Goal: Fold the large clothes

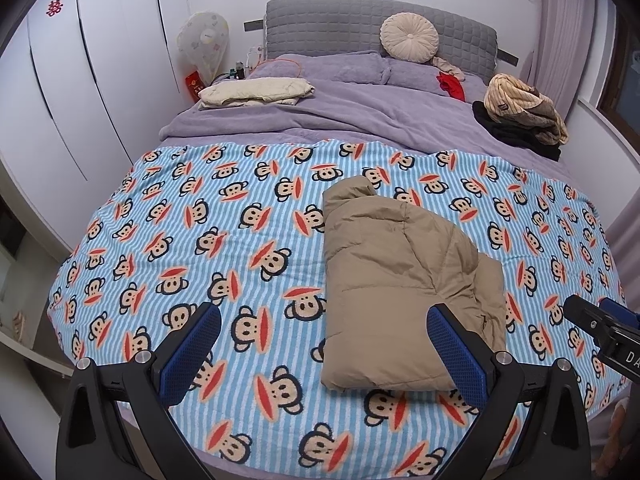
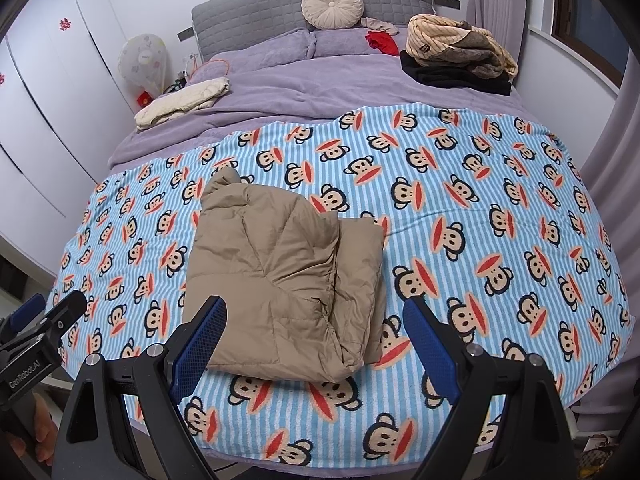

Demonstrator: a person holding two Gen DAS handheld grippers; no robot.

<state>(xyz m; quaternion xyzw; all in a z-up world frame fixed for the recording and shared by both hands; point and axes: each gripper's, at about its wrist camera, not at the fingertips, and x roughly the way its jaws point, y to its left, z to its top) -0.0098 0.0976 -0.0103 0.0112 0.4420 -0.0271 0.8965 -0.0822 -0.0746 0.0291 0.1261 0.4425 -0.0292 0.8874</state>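
Note:
A tan padded jacket (image 1: 404, 280) (image 2: 280, 276) lies folded into a thick rectangle on the blue striped monkey-print blanket (image 1: 200, 220) (image 2: 480, 208) at the foot of the bed. My left gripper (image 1: 324, 320) hangs open above the blanket, left of the jacket's near edge; its right fingertip overlaps the jacket in the picture. Over the jacket's near right corner my right gripper (image 2: 314, 312) hangs open with nothing between its pads. Each gripper shows at the side of the other's view: the right gripper (image 1: 600, 332), the left gripper (image 2: 44, 328).
Further up the purple bedding (image 1: 320, 112) lie a folded cream garment (image 1: 256, 92) (image 2: 184, 100), a red cloth (image 1: 450, 84), and a pile of striped and dark clothes (image 1: 520, 112) (image 2: 460, 56). White wardrobes (image 1: 80, 80) stand left, a covered fan (image 1: 204, 48) by the headboard.

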